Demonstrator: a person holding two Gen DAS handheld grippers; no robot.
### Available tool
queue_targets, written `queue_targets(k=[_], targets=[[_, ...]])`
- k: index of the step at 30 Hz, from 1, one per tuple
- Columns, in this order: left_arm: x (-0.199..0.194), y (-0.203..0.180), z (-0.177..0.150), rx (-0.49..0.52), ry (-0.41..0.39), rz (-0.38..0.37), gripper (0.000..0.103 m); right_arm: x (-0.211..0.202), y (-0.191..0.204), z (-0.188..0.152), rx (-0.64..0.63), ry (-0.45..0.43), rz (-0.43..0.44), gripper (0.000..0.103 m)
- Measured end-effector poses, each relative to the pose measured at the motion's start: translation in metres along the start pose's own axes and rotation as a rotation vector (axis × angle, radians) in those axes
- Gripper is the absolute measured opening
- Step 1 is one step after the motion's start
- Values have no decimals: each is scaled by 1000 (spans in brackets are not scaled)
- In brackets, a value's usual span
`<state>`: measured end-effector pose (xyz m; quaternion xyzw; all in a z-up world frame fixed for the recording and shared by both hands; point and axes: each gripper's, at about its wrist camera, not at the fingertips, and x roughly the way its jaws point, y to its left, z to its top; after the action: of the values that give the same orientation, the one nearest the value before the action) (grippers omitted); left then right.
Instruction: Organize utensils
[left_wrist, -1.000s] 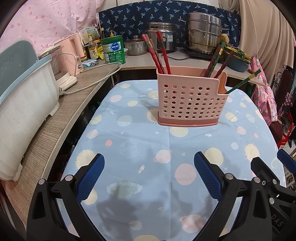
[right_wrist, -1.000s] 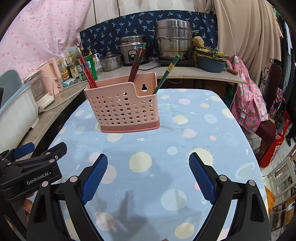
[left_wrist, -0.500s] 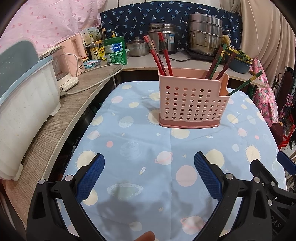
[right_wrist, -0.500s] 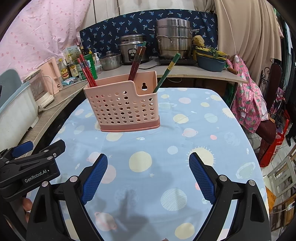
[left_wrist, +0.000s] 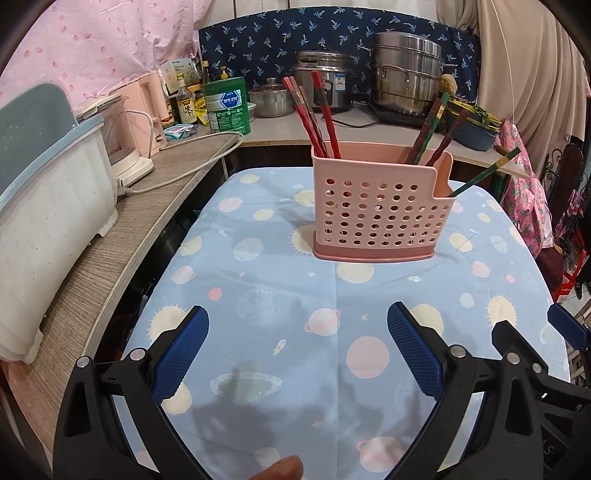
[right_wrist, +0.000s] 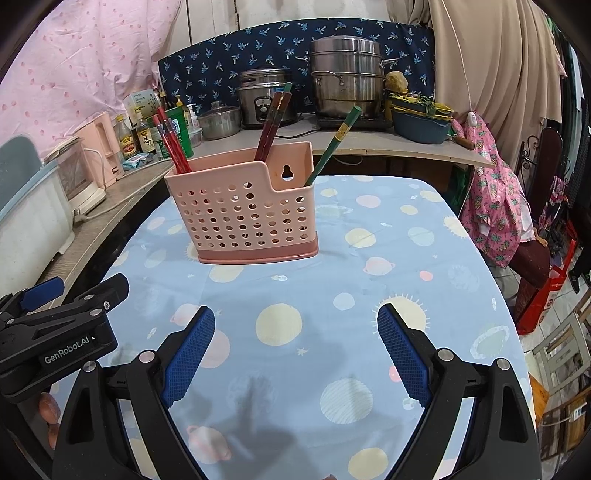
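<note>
At the far middle of the desk (left_wrist: 280, 295) stands the pink holder (left_wrist: 380, 210) with chopsticks (left_wrist: 321, 114) upright inside. Both tools, left tool (left_wrist: 298, 350) and right tool (right_wrist: 295, 350), are apart and empty. Chopsticks seem light, stiff, slippery; best taken near their upper ends.

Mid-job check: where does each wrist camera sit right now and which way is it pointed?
Left wrist: sits behind the left tool, low over the tablecloth, facing the pink caddy head-on; open blue pads, a fingertip at the bottom edge, and the right tool's tip at right show.
Right wrist: sits behind the right tool, facing the caddy from its right; open pads and the left tool at left show.
Shared: caddy, chopsticks, tablecloth, steel pots.
</note>
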<state>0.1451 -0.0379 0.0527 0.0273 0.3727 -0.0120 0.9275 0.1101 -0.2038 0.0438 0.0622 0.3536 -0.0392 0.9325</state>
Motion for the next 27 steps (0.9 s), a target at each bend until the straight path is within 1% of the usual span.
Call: queue_targets(k=[5, 10, 19, 27], targets=[[0, -3, 0, 8, -9, 2, 93, 3, -1, 1, 0, -1, -4, 86], [4, -3, 1, 2, 1, 5, 93, 4, -1, 1, -1, 0, -4, 86], [6, 2, 2, -12, -2, 35, 93, 6, -2, 2, -1, 1, -7, 86], [9, 5, 2, -5, 6, 24, 93, 10, -3, 3, 3, 7, -15, 86]])
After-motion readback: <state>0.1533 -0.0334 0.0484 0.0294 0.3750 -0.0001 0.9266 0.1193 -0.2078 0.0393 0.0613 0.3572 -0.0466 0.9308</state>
